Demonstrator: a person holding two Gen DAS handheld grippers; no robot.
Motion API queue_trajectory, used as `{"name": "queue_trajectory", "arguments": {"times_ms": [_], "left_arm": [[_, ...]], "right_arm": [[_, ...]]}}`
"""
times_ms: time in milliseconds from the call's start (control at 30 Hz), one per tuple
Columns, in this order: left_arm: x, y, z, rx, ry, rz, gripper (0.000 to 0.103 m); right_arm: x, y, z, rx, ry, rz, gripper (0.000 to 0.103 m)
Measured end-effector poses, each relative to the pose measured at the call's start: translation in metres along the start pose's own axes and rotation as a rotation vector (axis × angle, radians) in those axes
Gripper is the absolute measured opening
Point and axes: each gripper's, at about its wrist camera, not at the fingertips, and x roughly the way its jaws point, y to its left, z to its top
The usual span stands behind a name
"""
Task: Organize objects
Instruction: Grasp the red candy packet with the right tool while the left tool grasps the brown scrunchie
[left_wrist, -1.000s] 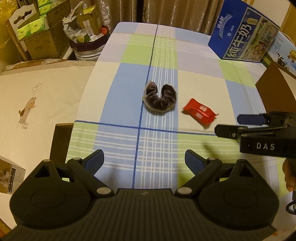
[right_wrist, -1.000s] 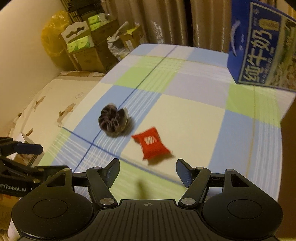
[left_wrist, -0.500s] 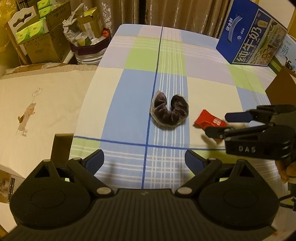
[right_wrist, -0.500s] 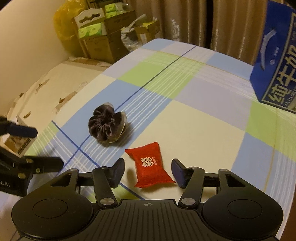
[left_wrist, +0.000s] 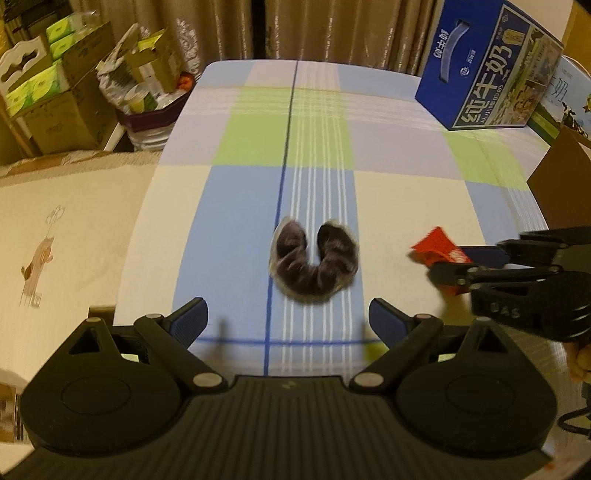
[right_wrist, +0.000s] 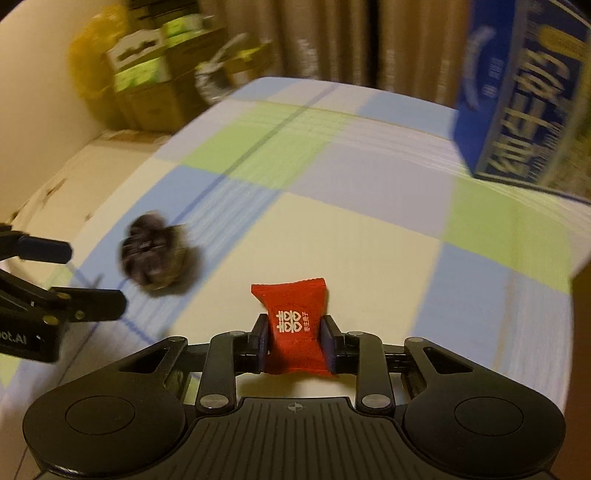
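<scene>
Candy pinched, scrunchie waiting

The right gripper (right_wrist: 294, 345) pinches the red candy packet (right_wrist: 293, 328) by its sides, probably for lifting; the left gripper (left_wrist: 288, 319) hovers spread wide just short of the dark scrunchie (left_wrist: 314, 264), left of the packet.

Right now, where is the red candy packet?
In the right wrist view, the red candy packet sits clamped in the right gripper, above the checked tablecloth, with the dark scrunchie to its left.
</scene>
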Motion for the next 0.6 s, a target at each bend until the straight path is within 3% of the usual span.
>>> {"name": "queue_trajectory", "arguments": {"times_ms": [300, 500, 567, 600], "left_arm": [[0.026, -0.01, 0.018, 0.065, -0.015, -0.003, 0.09], [0.042, -0.011, 0.021, 0.089, -0.002, -0.008, 0.071], [0.044, -0.01, 0.02, 0.088, -0.004, -0.019, 0.061], [0.044, -0.01, 0.02, 0.086, -0.005, -0.028, 0.051]], "right_arm": [[-0.016, -0.046, -0.006, 0.117, -0.014, -0.088, 0.026], [-0.019, -0.046, -0.01, 0.107, -0.022, -0.1, 0.026], [-0.019, -0.043, -0.01, 0.091, -0.021, -0.108, 0.026], [-0.018, -0.043, -0.01, 0.088, -0.02, -0.11, 0.026]]}}
